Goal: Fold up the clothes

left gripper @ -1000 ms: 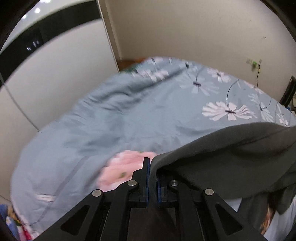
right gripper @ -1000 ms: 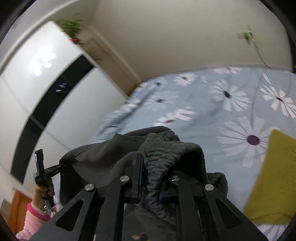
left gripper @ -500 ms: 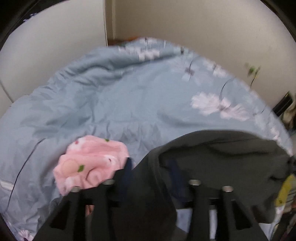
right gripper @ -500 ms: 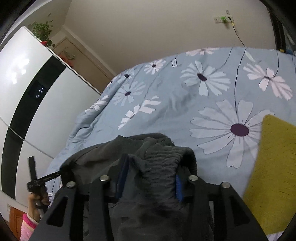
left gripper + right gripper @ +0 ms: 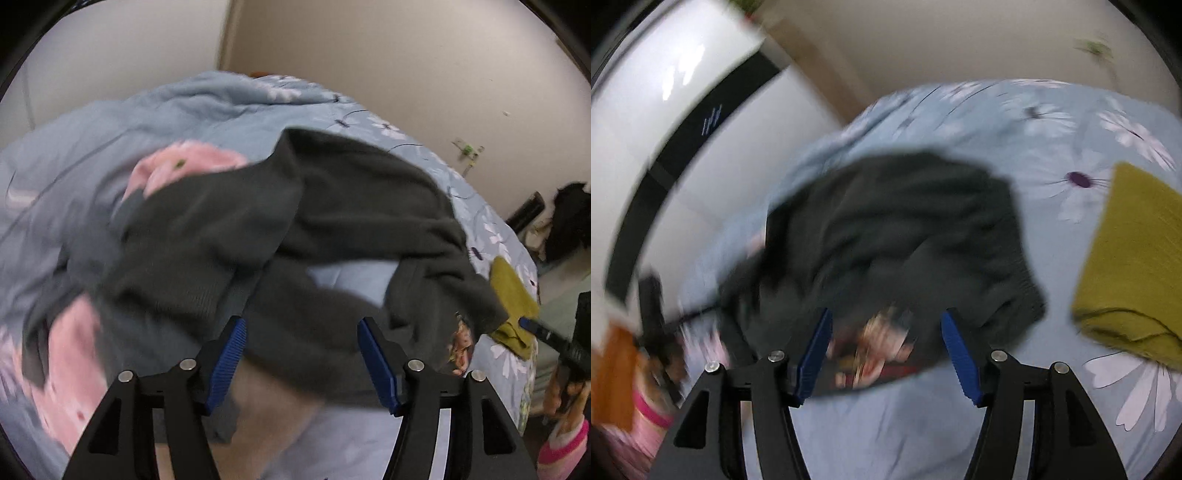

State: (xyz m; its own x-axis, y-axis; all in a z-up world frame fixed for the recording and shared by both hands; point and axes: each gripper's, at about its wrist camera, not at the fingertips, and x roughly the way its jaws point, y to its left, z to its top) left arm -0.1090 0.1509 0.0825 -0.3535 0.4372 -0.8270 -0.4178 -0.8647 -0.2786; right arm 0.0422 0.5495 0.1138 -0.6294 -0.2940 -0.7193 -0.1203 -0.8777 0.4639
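a: where was the dark grey knitted garment (image 5: pixel 332 206)?

b: in a rumpled heap on the pale blue flowered bedspread (image 5: pixel 886 424), partly over a pink cloth (image 5: pixel 184 166).

a: and the grippers?

b: left gripper (image 5: pixel 299 360) and right gripper (image 5: pixel 886 354) both stood wide apart, gripping nothing. no neat fold showed, though a folded mustard-yellow cloth (image 5: pixel 1137 258) lay beside it.

Dark grey garment (image 5: pixel 332 206), blue daisy-print quilt (image 5: pixel 1052 122), mustard-yellow cloth (image 5: pixel 1134 258).
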